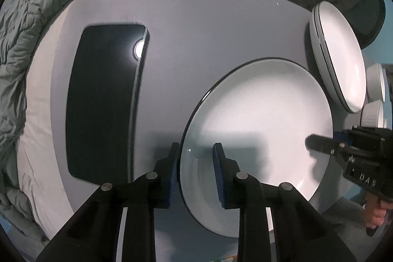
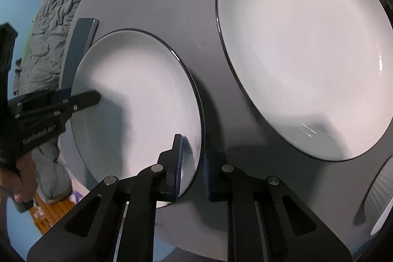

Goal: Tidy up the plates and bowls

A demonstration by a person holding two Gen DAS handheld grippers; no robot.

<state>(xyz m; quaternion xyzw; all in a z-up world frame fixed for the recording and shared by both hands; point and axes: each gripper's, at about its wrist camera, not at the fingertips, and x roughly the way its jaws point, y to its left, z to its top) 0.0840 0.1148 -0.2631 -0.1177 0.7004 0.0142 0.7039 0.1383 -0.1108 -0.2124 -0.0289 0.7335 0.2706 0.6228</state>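
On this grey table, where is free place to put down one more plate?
Bare table lies between the dark phone and the near plate, up to the far edge. The right side is crowded: the plate stack and ribbed bowls.

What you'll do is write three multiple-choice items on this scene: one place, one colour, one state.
1. The black tablet lies:
A. on the table beside the near plate
B. on the plate
C. in a bowl

2. The near plate's edge line is:
A. red
B. black
C. gold

3. The near plate is:
A. untouched
B. upside down
C. caught at opposite rims by both grippers' fingers

Answers:
1 A: the black tablet rests on the grey table, next to the plate.
2 B: a thin black line rings the white plate.
3 C: the left gripper and the right gripper each straddle its rim.
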